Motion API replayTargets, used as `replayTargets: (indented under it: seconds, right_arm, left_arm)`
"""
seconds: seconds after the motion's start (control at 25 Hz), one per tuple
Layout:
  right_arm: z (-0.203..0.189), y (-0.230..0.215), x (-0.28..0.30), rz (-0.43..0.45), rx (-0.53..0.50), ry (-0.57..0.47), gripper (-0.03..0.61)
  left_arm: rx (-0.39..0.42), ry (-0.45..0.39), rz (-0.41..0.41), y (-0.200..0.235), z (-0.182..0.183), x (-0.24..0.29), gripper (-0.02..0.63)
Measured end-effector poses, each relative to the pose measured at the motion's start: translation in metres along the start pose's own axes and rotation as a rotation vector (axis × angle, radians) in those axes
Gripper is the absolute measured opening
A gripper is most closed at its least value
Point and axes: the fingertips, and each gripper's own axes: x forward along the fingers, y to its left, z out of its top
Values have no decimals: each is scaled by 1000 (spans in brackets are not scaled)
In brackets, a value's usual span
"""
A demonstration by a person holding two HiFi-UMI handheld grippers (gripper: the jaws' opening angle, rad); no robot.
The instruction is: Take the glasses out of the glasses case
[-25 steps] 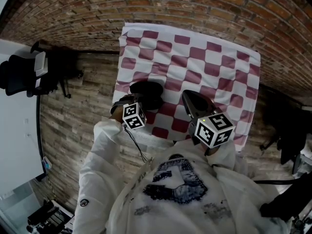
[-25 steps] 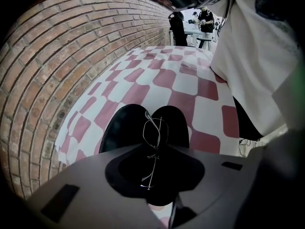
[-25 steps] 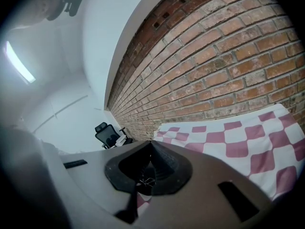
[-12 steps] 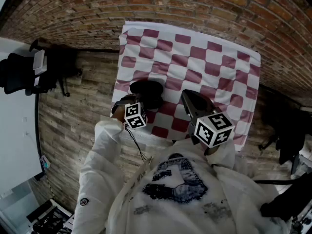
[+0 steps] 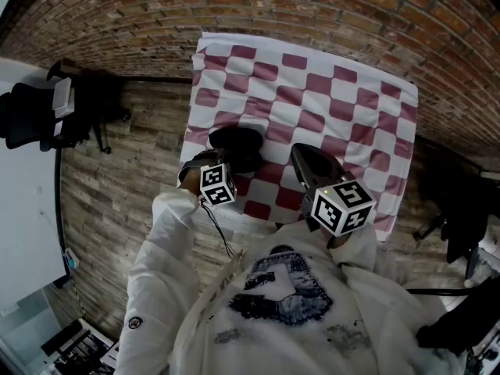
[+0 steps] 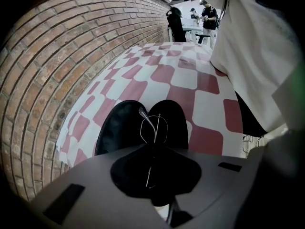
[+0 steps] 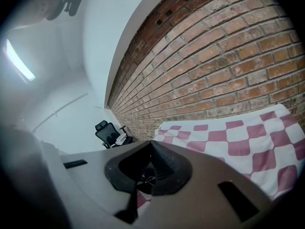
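Glasses case [image 5: 237, 143] on table [image 5: 328, 92] near its left edge, glasses [image 6: 152, 126] over it, chair [image 5: 31, 119] farther left

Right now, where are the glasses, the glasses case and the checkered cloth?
glasses [image 6: 151, 127], left gripper view, on the thin wire frame.
glasses case [image 6: 119, 128], left gripper view, inside its open left half.
checkered cloth [image 5: 312, 92], head view, near the cloth's middle.

Table [image 5: 391, 123] covered by a red-and-white chequered cloth [image 5: 328, 92], on which an open black glasses case [image 5: 234, 145] lies near the cloth's front left edge.
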Motion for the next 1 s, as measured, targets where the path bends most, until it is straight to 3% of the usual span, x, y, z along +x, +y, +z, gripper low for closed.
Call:
replayTargets:
  seconds: [0.28, 0.8, 1.0]
  right_arm:
    - [-2, 5, -5, -1, -9, -3, 14]
    - [-11, 28, -28, 19, -34, -25, 14]
    - [-18, 39, -42, 33, -44, -37, 14]
  left_arm:
    - [-12, -1, 28, 3, -2, -7, 24]
    - [-77, -53, 161, 7, 12, -41, 14]
    - [-172, -102, 197, 1, 17, -60, 14]
